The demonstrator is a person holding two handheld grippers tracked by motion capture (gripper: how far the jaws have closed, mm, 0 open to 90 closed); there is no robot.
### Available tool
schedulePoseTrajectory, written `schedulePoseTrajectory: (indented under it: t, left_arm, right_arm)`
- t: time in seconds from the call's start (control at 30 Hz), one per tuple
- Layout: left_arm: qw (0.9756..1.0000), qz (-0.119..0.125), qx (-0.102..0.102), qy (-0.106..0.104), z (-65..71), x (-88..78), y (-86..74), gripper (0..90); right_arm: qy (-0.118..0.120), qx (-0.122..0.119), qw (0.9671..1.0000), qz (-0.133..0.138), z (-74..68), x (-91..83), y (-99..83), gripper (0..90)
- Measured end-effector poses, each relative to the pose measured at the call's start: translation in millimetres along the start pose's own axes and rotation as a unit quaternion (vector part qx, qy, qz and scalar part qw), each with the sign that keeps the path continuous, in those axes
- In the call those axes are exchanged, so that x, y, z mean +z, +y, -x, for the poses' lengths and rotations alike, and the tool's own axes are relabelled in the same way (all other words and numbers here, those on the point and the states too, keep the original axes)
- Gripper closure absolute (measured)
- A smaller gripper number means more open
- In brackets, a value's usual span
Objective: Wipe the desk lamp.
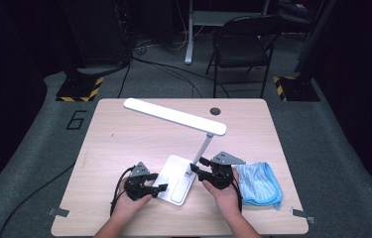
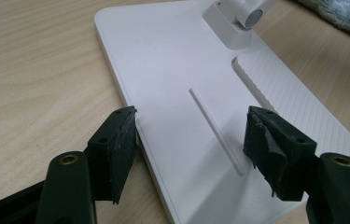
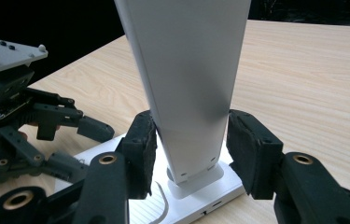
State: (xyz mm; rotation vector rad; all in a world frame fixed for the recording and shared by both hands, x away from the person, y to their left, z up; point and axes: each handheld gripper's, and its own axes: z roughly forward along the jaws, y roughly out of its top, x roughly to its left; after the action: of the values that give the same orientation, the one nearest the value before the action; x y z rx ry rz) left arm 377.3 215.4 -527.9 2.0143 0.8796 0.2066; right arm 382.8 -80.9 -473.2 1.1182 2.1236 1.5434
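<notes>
One table (image 1: 124, 208), pale wood, fills the mid and lower part of the high view; dark floor w/ a folding chair (image 1: 240, 47) at top centre. No container on the table, so nothing sits in anything.

Lamp (image 1: 176, 116): white, long head running from upper left toward centre-right of the high view, tilted. Its stem (image 3: 189, 84) rises from a flat white base (image 2: 172, 84) at lower centre, lying flat on the table.

Blue cloth (image 1: 259, 183), crumpled, lower right of the high view, just beside the right hand, apart from the base.

Right gripper (image 3: 191, 140): jaws set either side of the stem, low down near its foot, approx. mid-width. Left pad looks against the stem; right pad very close, contact can't be told. No earlier look, so no more on that.

Left gripper (image 2: 189, 135): jaws about half open, straddling the near edge of the base. One finger (image 2: 121, 144) is at the base's edge, the other hangs over its top; neither presses on it.
</notes>
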Motion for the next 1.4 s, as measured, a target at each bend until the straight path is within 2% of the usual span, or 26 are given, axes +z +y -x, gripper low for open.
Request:
schedulePoseTrajectory:
  t: [0.17,0.23,0.27,0.37,0.4,0.43,0.53,0.63,0.77,0.87,0.9,0.97,1.03,1.17,1.3,1.4]
  left_arm:
    - [0.9999,-0.007,-0.006,0.004,6.0,0.2,-0.6,30.3]
    - [0.9999,-0.01,0.003,0.009,7.4,1.1,0.0,26.6]
    - [0.9999,-0.008,-0.004,0.015,9.4,2.3,0.0,25.0]
    - [0.9997,-0.013,-0.008,0.021,11.0,2.6,0.8,23.6]
    - [0.9997,-0.008,-0.007,0.024,11.4,3.3,0.3,23.3]
    - [0.9996,-0.003,-0.019,0.021,13.3,4.1,-0.5,23.3]
    - [0.9996,-0.006,-0.019,0.022,15.1,4.5,-0.8,21.8]
    - [0.9994,-0.007,-0.007,0.032,17.3,6.3,-0.4,16.2]
    - [0.9992,-0.009,-0.011,0.036,20.6,7.2,-0.1,14.5]
    - [0.9991,-0.009,-0.014,0.039,21.2,8.3,0.3,13.1]
    - [0.999,-0.006,-0.024,0.038,23.4,9.5,0.0,12.8]
    - [0.9989,-0.009,-0.015,0.043,22.6,10.0,1.0,11.6]
    - [0.999,-0.012,-0.016,0.041,23.2,11.7,1.5,8.8]
    - [0.9986,-0.019,-0.031,0.039,25.8,14.7,2.2,4.1]
    - [0.9984,-0.02,-0.026,0.046,26.2,16.2,3.2,2.4]
    - [0.9984,-0.021,-0.027,0.045,26.4,15.9,3.0,2.2]
  right_arm:
    - [0.006,0.008,0.9999,-0.001,2.6,6.5,3.3,56.1]
    - [0.011,0.008,0.9999,-0.002,3.1,9.9,4.0,57.6]
    - [0.009,0.007,0.9999,-0.003,2.7,11.8,4.0,57.6]
    - [0.009,0.015,0.9998,-0.009,1.5,14.6,3.5,57.4]
    - [0.013,0.014,0.9998,-0.006,2.1,15.5,3.2,57.1]
    - [0.014,0.012,0.9998,-0.008,2.1,15.5,2.9,56.8]
    - [0.019,0.004,0.9997,-0.016,1.5,13.8,0.3,55.5]
    - [0.013,0.002,0.9997,-0.022,-0.7,11.3,-8.4,52.8]
    - [0.0,0.014,0.9985,-0.052,-2.4,10.4,-25.8,50.3]
    - [0.006,0.014,0.9972,-0.074,-5.3,10.4,-39.1,50.3]
    - [0.009,0.016,0.9969,-0.077,-6.2,10.2,-41.8,50.0]
    - [0.017,0.021,0.9962,-0.083,-8.6,10.6,-48.5,48.7]
    - [0.027,0.033,0.9947,-0.094,-11.7,11.6,-54.1,46.4]
    - [0.037,0.048,0.9935,-0.097,-14.3,15.5,-57.9,45.9]
    - [0.051,0.046,0.9924,-0.102,-17.4,20.1,-56.4,46.6]
    - [0.045,0.041,0.993,-0.101,-17.4,21.5,-53.6,47.9]
